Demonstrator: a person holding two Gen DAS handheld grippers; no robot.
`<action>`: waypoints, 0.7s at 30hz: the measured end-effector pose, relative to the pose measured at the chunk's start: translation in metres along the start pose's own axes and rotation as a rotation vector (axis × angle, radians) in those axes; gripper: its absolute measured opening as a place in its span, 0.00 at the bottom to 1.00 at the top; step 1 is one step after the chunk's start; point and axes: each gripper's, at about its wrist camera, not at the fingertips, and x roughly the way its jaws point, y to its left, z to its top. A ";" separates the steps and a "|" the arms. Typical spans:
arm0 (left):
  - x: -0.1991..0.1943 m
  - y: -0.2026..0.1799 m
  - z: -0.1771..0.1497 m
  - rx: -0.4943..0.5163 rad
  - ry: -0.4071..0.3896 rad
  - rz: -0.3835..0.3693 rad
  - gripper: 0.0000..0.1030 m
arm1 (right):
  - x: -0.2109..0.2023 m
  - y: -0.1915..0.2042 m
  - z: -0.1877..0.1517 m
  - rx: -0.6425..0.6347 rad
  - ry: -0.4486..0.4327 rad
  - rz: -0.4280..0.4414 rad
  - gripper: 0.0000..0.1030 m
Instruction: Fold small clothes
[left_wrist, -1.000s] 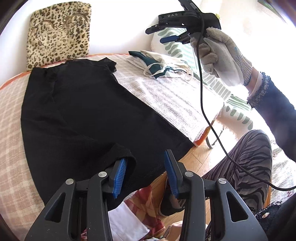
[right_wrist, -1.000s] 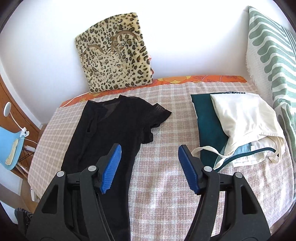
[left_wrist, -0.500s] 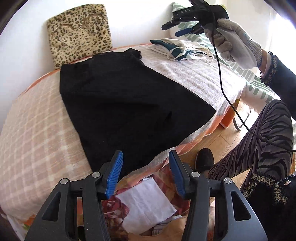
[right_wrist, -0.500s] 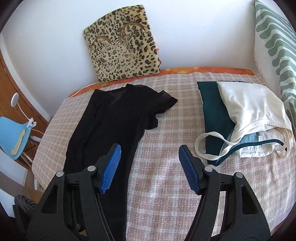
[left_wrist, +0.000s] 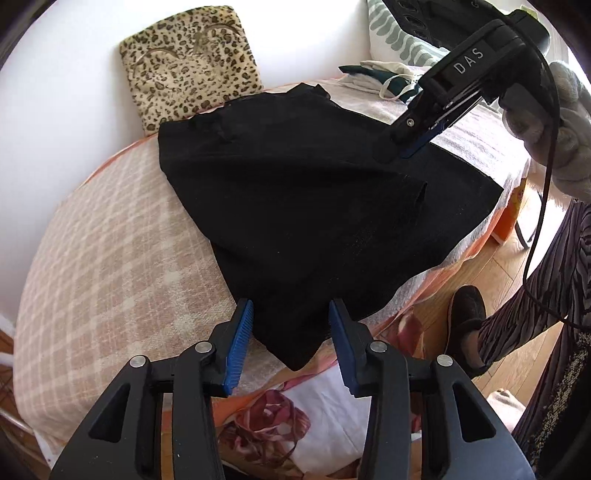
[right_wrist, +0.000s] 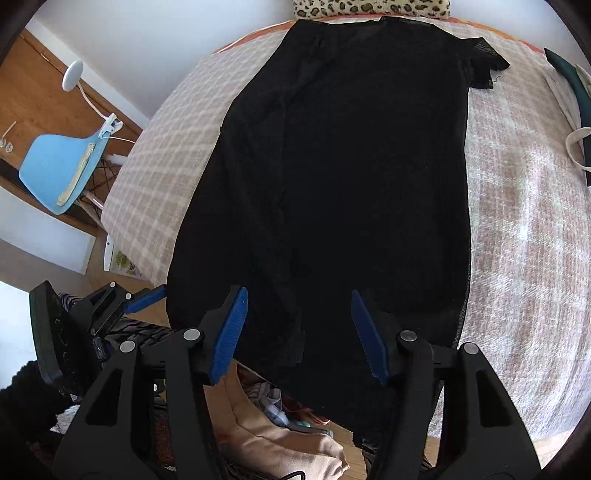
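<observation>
A black short-sleeved garment (left_wrist: 314, 192) lies spread flat on the pink checked bed cover (left_wrist: 110, 240), its hem hanging over the near bed edge. It fills the right wrist view (right_wrist: 351, 184). My left gripper (left_wrist: 291, 347) is open, its blue pads either side of the hem's left corner. My right gripper (right_wrist: 299, 332) is open just above the hem's middle; in the left wrist view (left_wrist: 410, 147) it hovers over the garment's right side. The left gripper shows at the hem's left corner in the right wrist view (right_wrist: 147, 295).
A leopard-print cushion (left_wrist: 192, 62) leans on the wall behind the garment. Folded green and cream clothes (left_wrist: 384, 77) lie at the far right of the bed. A blue chair (right_wrist: 59, 170) stands left of the bed. Loose clothes (right_wrist: 280, 435) lie below the bed edge.
Both grippers have moved in close to the garment's hem. The right gripper has dropped from high above the bed to just over the black fabric. Both stay open.
</observation>
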 end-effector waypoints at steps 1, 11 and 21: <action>-0.001 0.003 0.000 -0.008 -0.008 -0.020 0.27 | 0.005 0.003 -0.002 -0.001 0.012 -0.008 0.57; -0.025 0.044 -0.013 -0.218 -0.032 -0.141 0.03 | 0.023 0.031 -0.010 -0.019 0.050 -0.012 0.09; -0.037 0.088 -0.043 -0.384 0.009 -0.120 0.03 | 0.036 0.067 -0.004 -0.123 0.085 -0.010 0.06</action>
